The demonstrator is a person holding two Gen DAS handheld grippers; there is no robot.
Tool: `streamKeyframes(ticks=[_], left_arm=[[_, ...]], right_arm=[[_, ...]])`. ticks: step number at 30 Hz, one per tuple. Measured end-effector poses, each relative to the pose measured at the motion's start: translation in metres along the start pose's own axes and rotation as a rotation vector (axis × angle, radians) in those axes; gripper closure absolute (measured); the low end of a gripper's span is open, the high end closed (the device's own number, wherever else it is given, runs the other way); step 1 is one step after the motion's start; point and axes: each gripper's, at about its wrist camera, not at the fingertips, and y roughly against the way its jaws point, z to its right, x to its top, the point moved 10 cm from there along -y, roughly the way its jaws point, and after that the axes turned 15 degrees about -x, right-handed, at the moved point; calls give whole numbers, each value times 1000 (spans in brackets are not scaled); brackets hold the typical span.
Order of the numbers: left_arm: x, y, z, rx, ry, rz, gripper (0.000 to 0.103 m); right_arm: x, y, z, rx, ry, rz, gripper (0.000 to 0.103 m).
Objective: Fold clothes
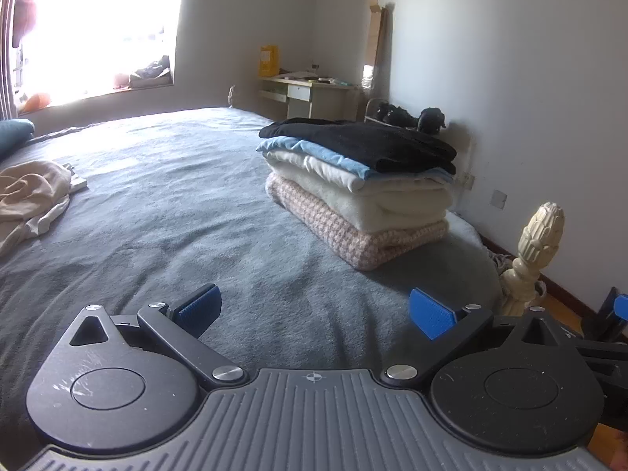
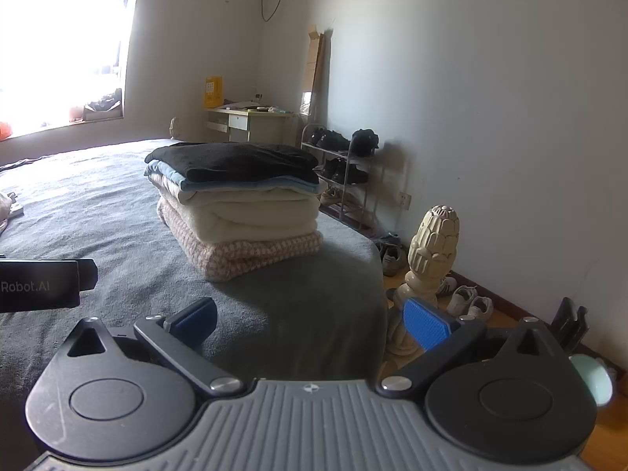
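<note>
Both claws, the left gripper [image 1: 314, 312] and right gripper [image 2: 310, 320], gape wide and hold nothing. A neat stack of folded clothes [image 1: 355, 186] sits mid-right. The crumpled beige garment [image 1: 29, 196] waits far left; grab two corners, I think.

Showing left gripper [image 1: 314, 312]: black linkage arms, round black discs, silver screw heads at pivots, blue ribbed pads [image 1: 431, 318] on fingers, grey ribbed base plate bearing small crosshair mark. Showing right gripper [image 2: 310, 324]: matching black-and-grey build, blue pads [image 2: 426, 329], silver screws. Displaying white "Robot.AI" lettering on black body at left edge of right wrist view.
</note>
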Motion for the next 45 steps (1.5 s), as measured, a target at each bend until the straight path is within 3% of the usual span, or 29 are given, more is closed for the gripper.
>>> streamKeyframes(ticks=[45], left_arm=[[1, 4, 0, 17, -19, 17, 0]], right_arm=[[0, 2, -5, 2, 29, 16, 0]])
